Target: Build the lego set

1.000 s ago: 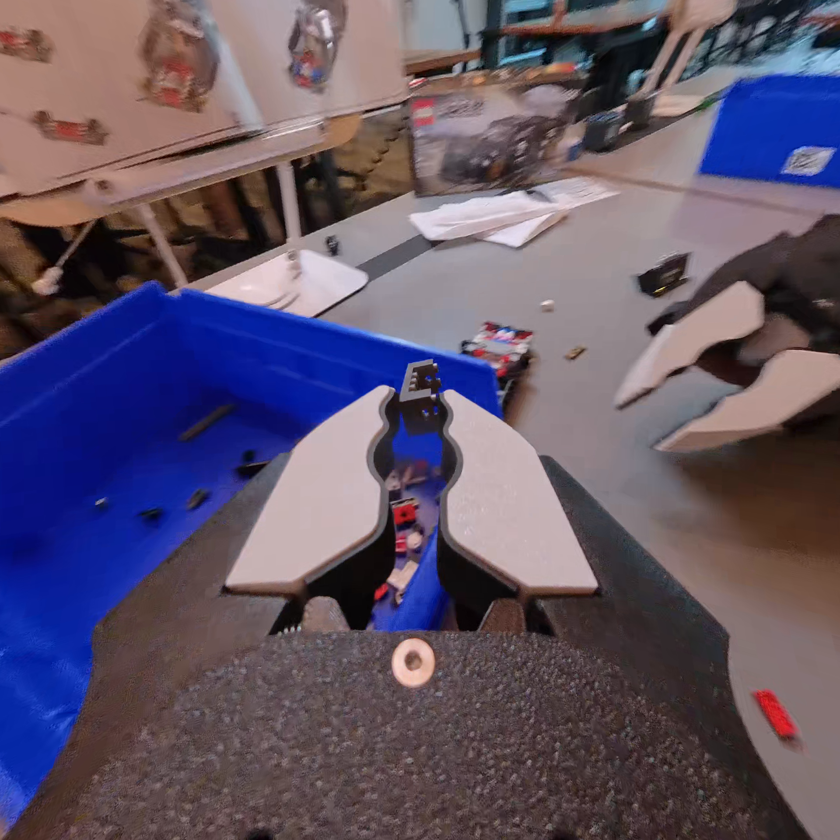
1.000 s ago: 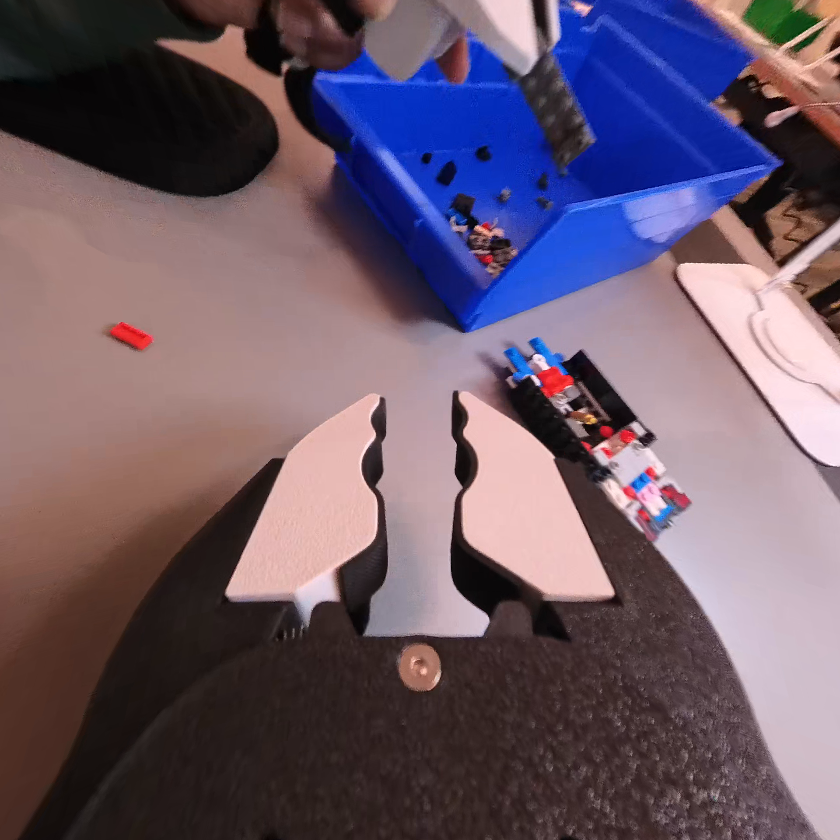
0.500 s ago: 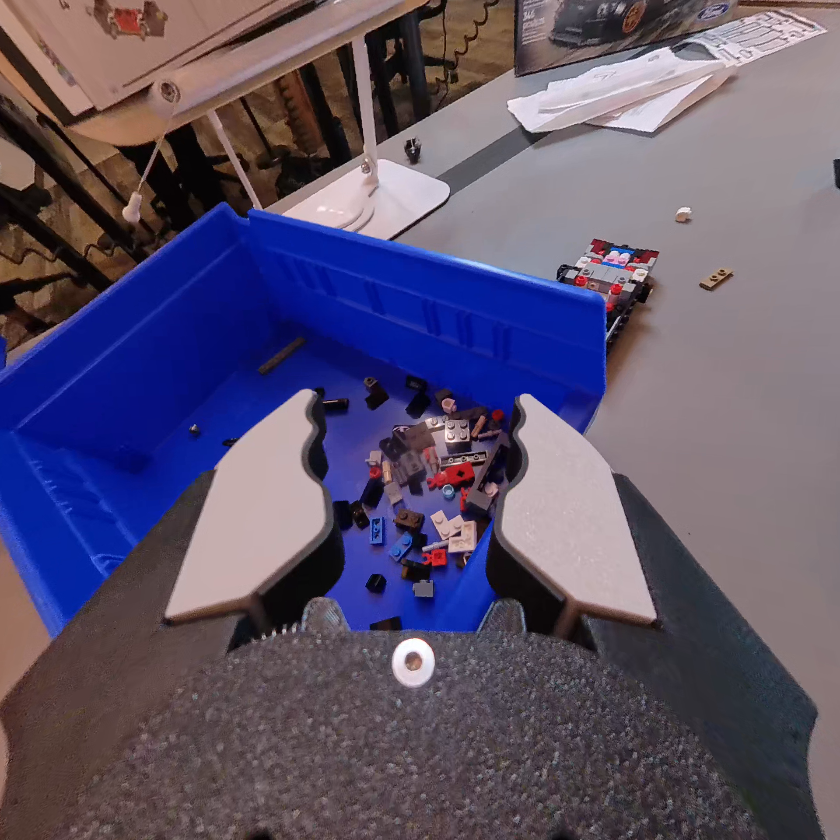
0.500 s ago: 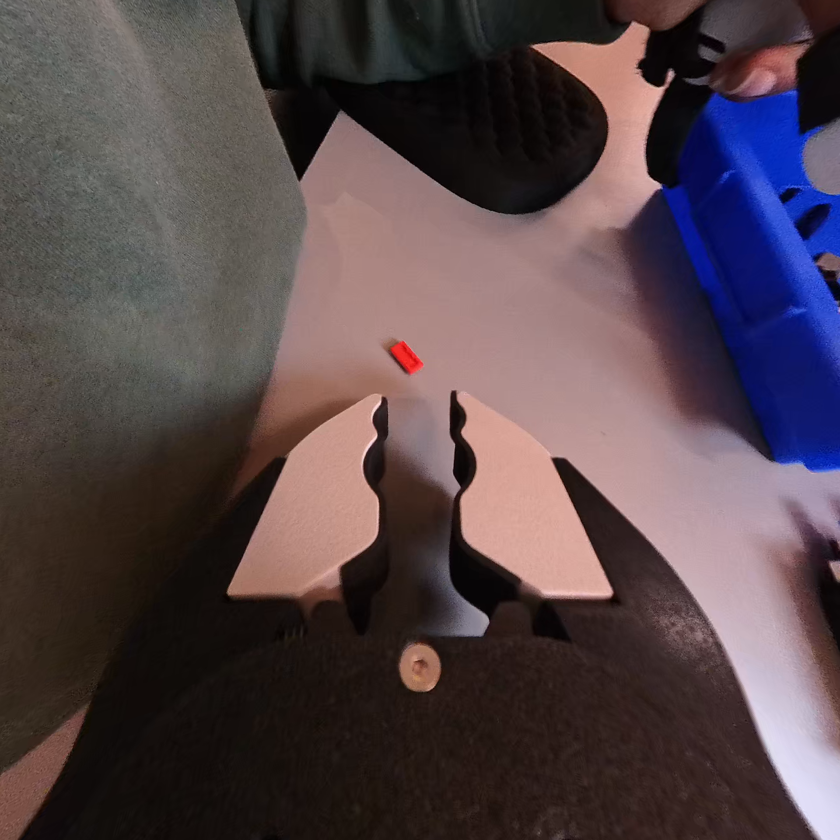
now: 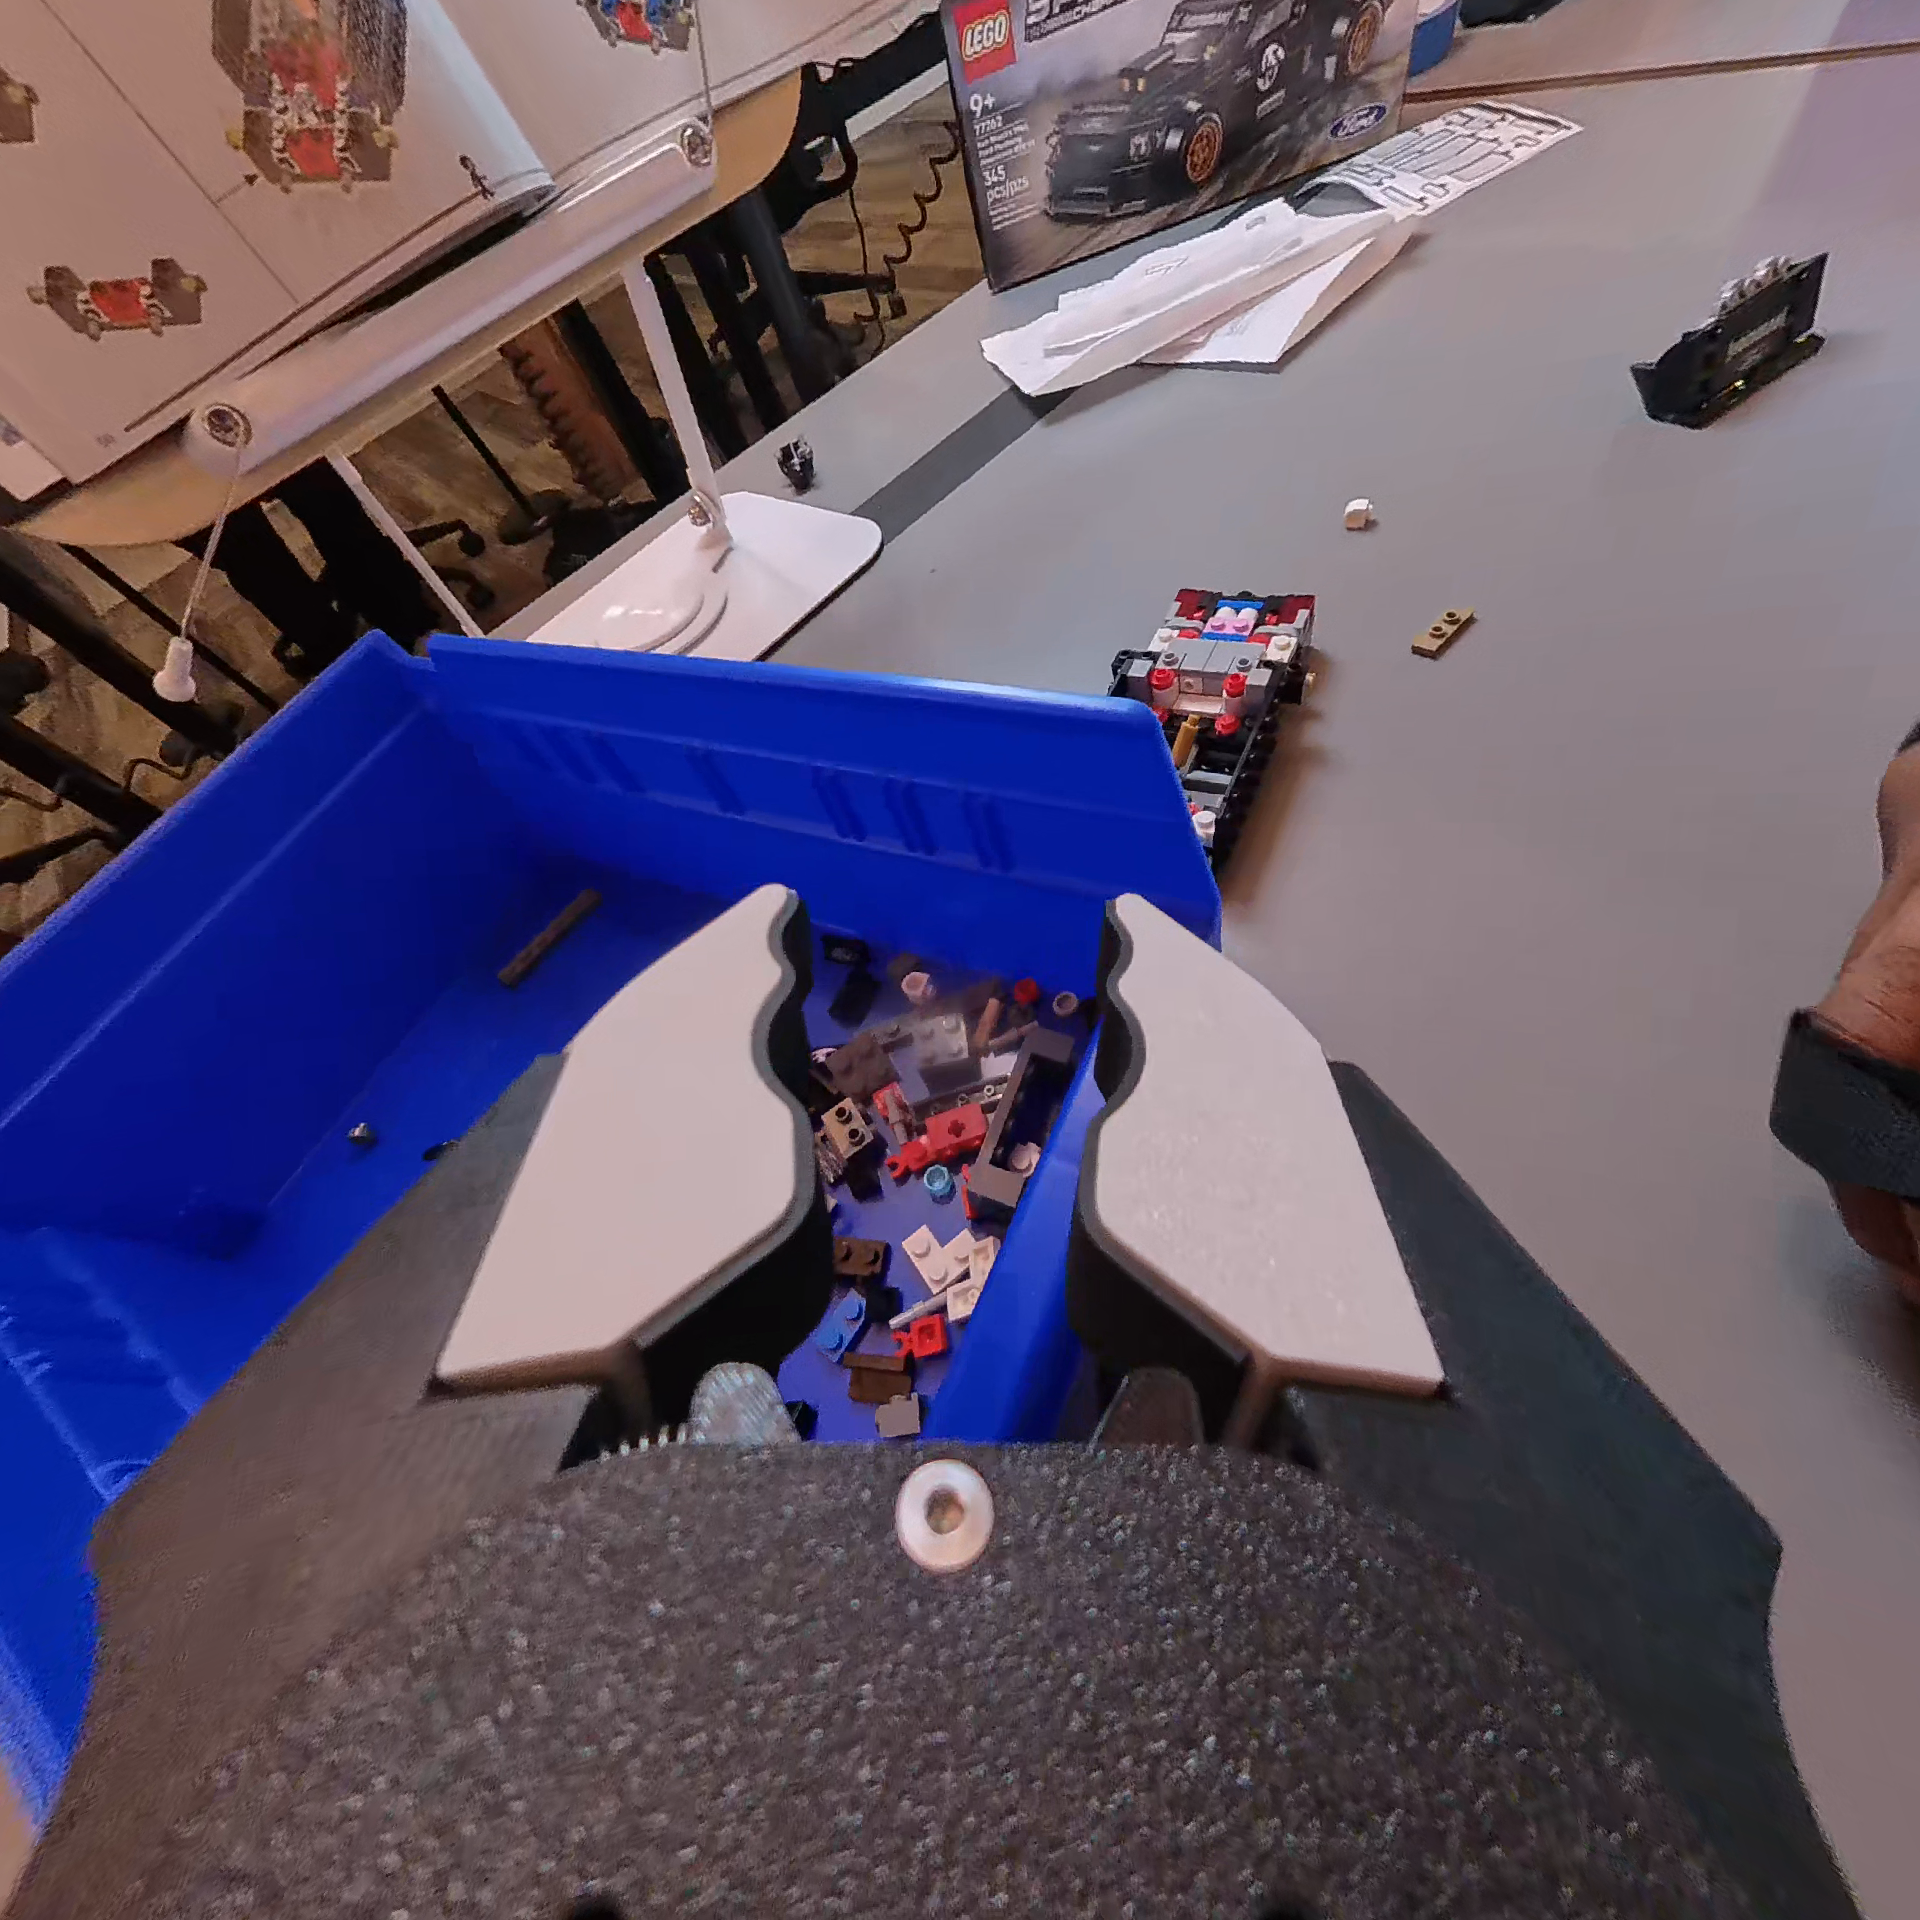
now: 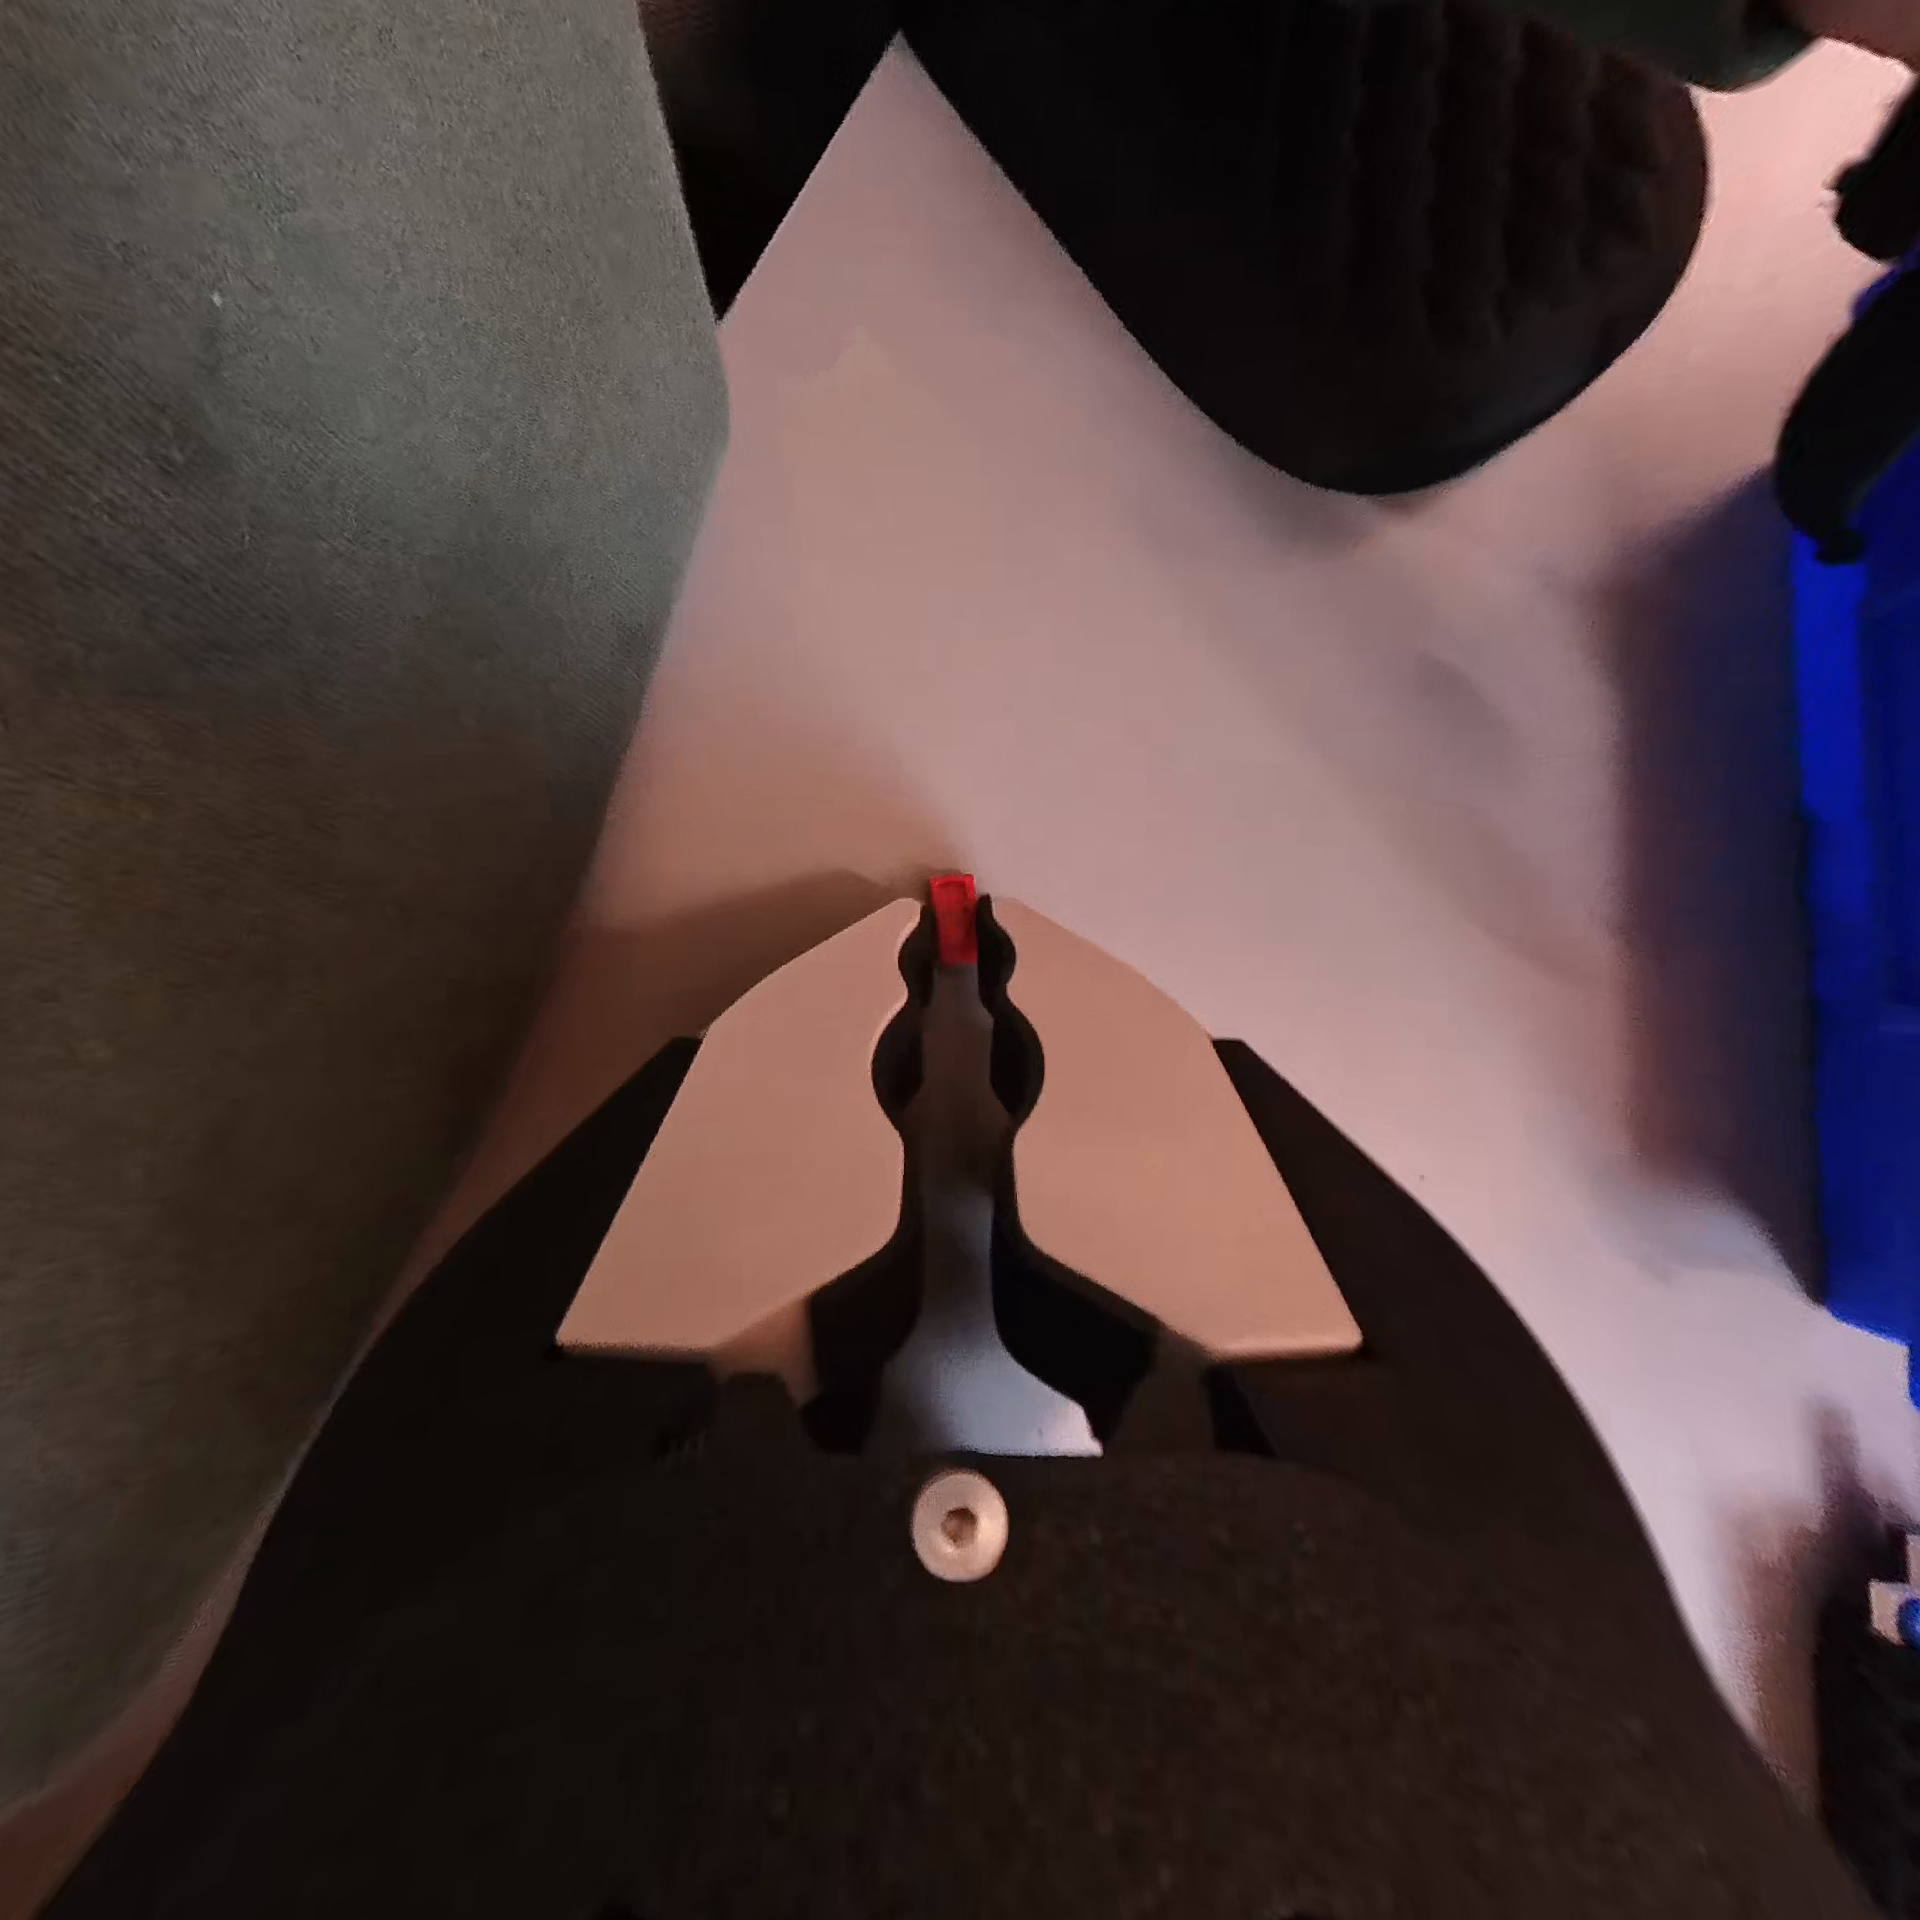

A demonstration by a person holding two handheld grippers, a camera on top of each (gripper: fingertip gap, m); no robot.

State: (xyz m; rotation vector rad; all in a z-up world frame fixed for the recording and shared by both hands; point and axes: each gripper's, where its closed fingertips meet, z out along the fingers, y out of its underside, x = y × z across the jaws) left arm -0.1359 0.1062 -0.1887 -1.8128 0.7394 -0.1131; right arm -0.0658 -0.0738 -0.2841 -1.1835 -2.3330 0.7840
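**Right gripper pinches a red piece; left waits over the bin**

Grey table (image 5: 1507,935), wide and mostly bare. Blue bin (image 5: 810,748) at its left side, with a heap of loose bricks (image 5: 935,1122) in the near corner. Half-built car (image 5: 1221,691) just beyond the bin's far wall, apart from it.

Left gripper (image 5: 951,935) hovers over the heap, jaws spread wide, holding nothing. Right gripper (image 6: 953,914) is down at the table near the person's body, tips closed on a small red piece (image 6: 952,920).

Step, as judged: fetching a stray part. Next move calls for lifting it cleanly, carrying it to the car, studs aligned. The thin piece could twist in the tips.
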